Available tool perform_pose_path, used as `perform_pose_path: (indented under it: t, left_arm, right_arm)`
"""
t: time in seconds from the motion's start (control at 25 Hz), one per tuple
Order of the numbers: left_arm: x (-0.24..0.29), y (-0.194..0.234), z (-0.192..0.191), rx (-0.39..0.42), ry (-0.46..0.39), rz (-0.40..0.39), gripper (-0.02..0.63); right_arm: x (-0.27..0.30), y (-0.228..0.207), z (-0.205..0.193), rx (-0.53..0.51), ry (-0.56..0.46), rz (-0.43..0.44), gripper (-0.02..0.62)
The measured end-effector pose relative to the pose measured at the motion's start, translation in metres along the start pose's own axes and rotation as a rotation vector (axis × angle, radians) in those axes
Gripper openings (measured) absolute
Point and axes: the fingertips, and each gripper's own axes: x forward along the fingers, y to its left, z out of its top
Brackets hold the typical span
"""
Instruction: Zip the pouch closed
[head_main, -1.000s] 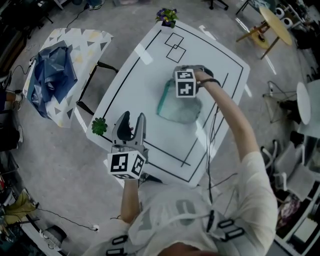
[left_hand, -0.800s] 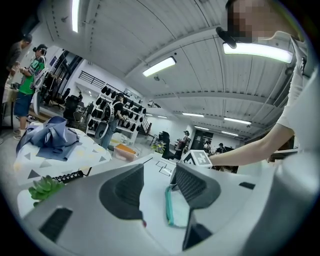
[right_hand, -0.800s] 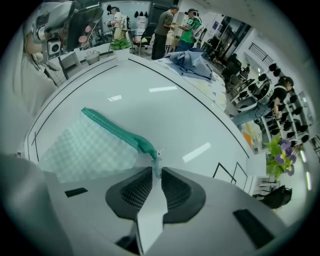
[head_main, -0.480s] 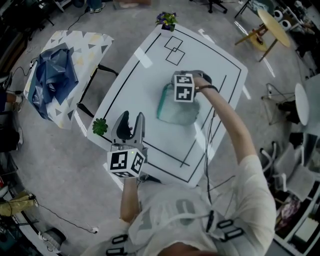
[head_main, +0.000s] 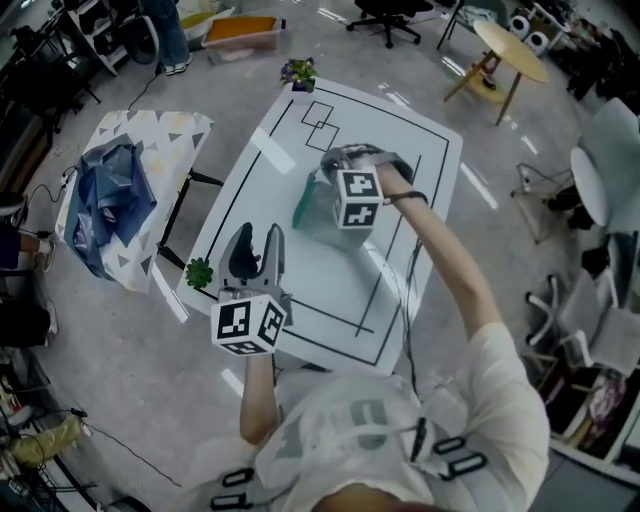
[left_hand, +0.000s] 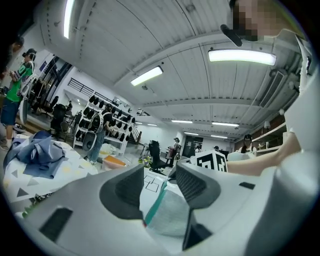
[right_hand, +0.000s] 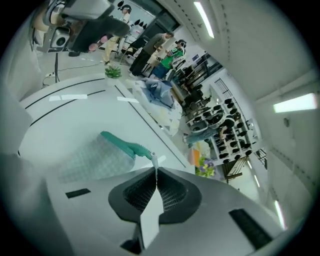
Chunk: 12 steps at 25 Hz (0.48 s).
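Note:
A pale mesh pouch (head_main: 322, 212) with a teal zipper edge (head_main: 302, 202) lies mid-table on the white table (head_main: 265, 165). My right gripper (head_main: 325, 172) is over its far end, shut on the zipper's small white pull tab (right_hand: 154, 161). In the right gripper view the teal zipper (right_hand: 124, 145) runs away from the jaws, with the pouch (right_hand: 92, 159) hanging below. My left gripper (head_main: 252, 243) hovers open near the table's front left, well short of the pouch. In the left gripper view the pouch (left_hand: 170, 215) shows between its spread fingers (left_hand: 127, 187), untouched.
A purple-flowered pot (head_main: 298, 72) stands at the table's far corner and a small green plant (head_main: 200, 272) at its left edge. A side table with blue cloth (head_main: 108, 195) stands to the left. Black lines mark the tabletop. Chairs and a round wooden table (head_main: 510, 50) stand beyond.
My right gripper has risen with the pull tab, lifting the pouch's zipper end off the table. The left gripper has come up a little, still open.

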Motion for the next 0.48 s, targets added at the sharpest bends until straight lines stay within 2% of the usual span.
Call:
perform_pose_path:
  t: [0.08, 0.24, 0.48]
  left_arm:
    - [-0.003, -0.012, 0.013, 0.014, -0.026, -0.024, 0.189]
    - [-0.009, -0.034, 0.041, 0.03, -0.09, -0.063, 0.189]
    - [-0.026, -0.054, 0.053, 0.022, -0.122, -0.08, 0.189]
  right_arm:
    - [-0.028, -0.011, 0.006, 0.021, -0.018, -0.077, 0.014]
    - [-0.094, -0.039, 0.013, 0.052, -0.032, -0.312, 0.012]
    - [-0.178, -0.024, 0.019, 0.174, -0.045, -0.544, 0.012]
